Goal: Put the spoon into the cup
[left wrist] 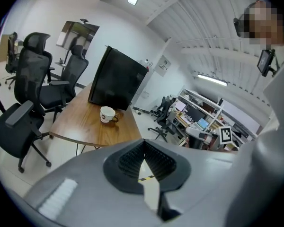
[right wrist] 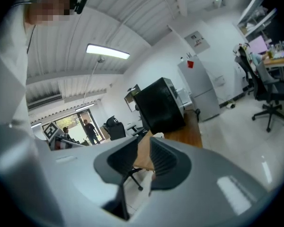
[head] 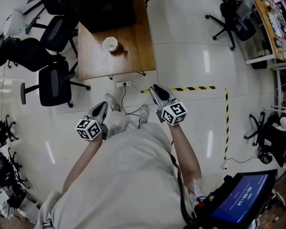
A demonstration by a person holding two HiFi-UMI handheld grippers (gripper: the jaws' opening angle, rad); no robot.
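A black office chair [head: 55, 84] flanks the wooden bench [head: 138, 51] at left. The left tongs [head: 102, 107], pads meeting on nothing, hang over the floor well short of it. The white cup [head: 110, 44] stands upright mid-bench; the spoon cannot be made out from here. The right tongs [head: 156, 90] are likewise closed and empty. Likely hazards: a foot catching the cables [head: 124, 99] trailing from the power strip [head: 123, 84], or closed tongs nudging the cup over.

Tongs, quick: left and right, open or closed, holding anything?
Left tongs: closed, empty.
Right tongs: closed, empty.
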